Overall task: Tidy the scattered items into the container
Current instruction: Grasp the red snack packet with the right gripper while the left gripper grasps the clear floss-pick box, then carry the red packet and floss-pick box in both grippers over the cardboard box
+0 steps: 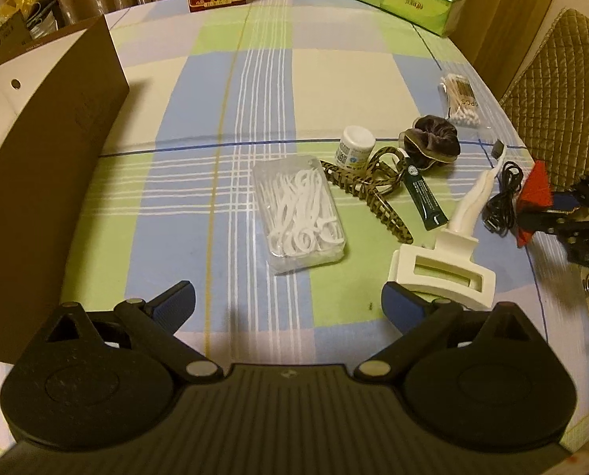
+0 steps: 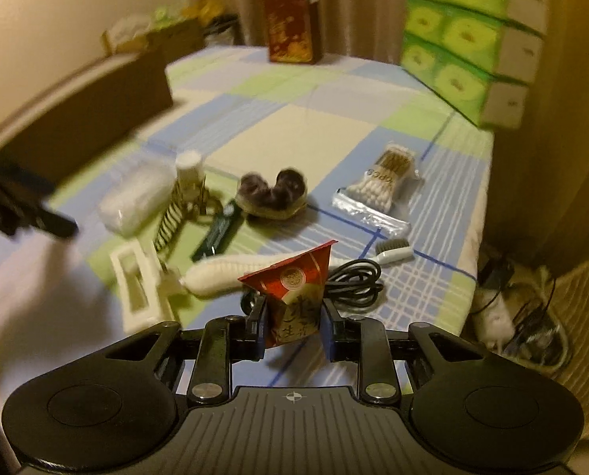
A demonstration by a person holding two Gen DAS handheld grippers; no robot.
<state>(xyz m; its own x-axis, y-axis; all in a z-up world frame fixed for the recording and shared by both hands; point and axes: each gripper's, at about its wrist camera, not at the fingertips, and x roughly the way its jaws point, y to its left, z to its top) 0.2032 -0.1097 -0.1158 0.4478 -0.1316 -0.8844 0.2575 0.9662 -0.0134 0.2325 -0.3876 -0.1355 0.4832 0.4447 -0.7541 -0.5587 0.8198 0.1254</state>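
The right gripper (image 2: 293,326) has its 2 fingers (image 2: 258,326) pinched on a small red-and-gold paper packet (image 2: 294,297), held upright just above the worktop (image 2: 322,126) with its checked blue, green and cream cloth. Just beyond it lie a coiled black cable (image 2: 353,281) and a white toothbrush (image 2: 254,269).

The left gripper (image 1: 288,304) hovers with fingers (image 1: 175,303) spread wide — nothing between them. Ahead sit a clear plastic box of white floss picks (image 1: 300,217) and a cream toothpaste squeezer (image 1: 441,273). The brown cardboard container (image 1: 48,150) stands at the left edge — well apart from the scattered items.
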